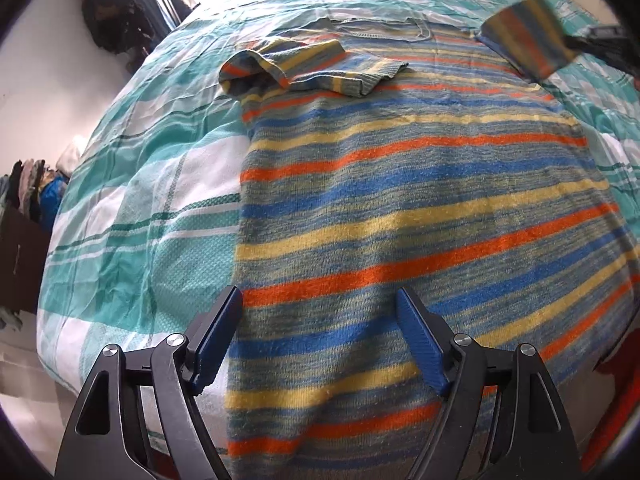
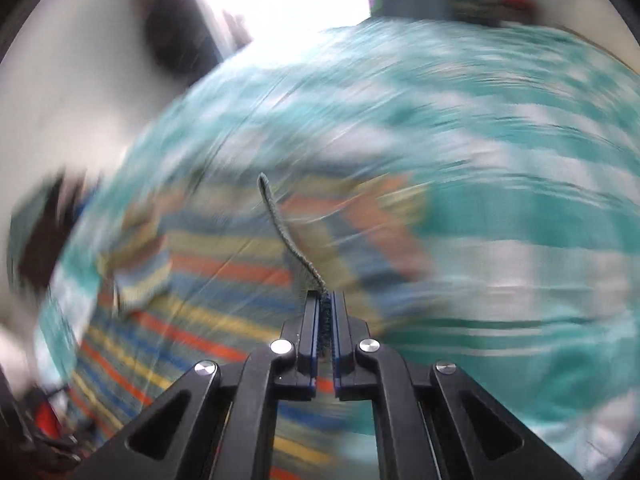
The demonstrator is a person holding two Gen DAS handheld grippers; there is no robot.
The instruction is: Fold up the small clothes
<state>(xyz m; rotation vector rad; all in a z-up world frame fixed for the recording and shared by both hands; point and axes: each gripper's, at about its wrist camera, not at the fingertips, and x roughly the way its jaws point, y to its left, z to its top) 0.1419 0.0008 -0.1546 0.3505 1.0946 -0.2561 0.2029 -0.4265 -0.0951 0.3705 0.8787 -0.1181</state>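
Observation:
A striped knit sweater (image 1: 400,184) in blue, orange, yellow and grey lies flat on the bed. Its left sleeve (image 1: 304,70) is folded across the chest. My left gripper (image 1: 320,312) is open just above the sweater's hem, holding nothing. My right gripper (image 2: 326,300) is shut on the cuff of the right sleeve (image 2: 288,240), which hangs lifted above the bed. In the left wrist view that lifted sleeve (image 1: 528,40) shows at the upper right with the right gripper (image 1: 568,46) on it. The right wrist view is heavily blurred by motion.
A teal and white checked bedsheet (image 1: 152,208) covers the bed. Dark clothes (image 1: 112,12) hang at the far left by a bright doorway. A pile of clothes (image 1: 32,188) sits on dark furniture left of the bed.

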